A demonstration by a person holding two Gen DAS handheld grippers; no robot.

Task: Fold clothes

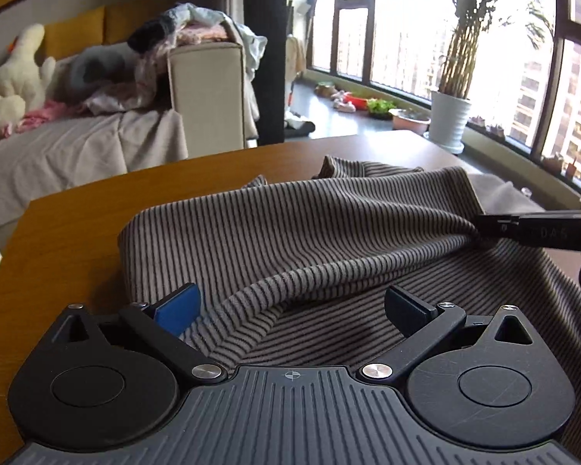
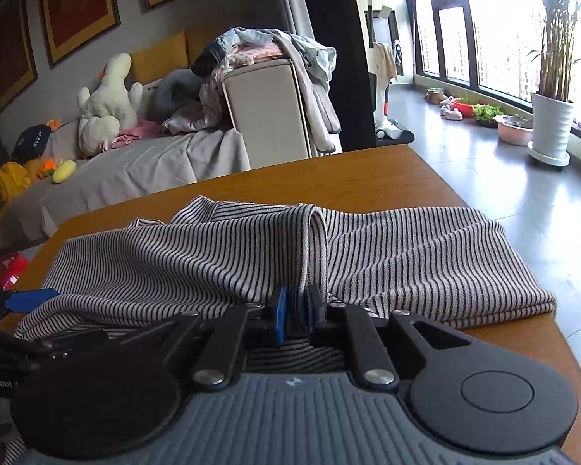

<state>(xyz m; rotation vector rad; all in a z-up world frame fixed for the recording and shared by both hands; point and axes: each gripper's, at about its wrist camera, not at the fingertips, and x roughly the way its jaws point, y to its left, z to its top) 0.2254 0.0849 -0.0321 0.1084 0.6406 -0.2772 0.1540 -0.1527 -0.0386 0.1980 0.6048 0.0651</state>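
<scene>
A raised ridge of the striped cloth (image 2: 220, 259) is pinched between the pads of the right gripper (image 2: 297, 312), jaws clenched on it; the left gripper (image 1: 290, 306) is held with jaws spread wide, nothing pressed between them, above a fold of the same cloth; the cloth is spread, partly folded, over the table (image 1: 77, 240); beyond the table a sofa (image 2: 135, 170) heaped with clothes and a potted plant (image 2: 552, 124) by the window are seen.
</scene>
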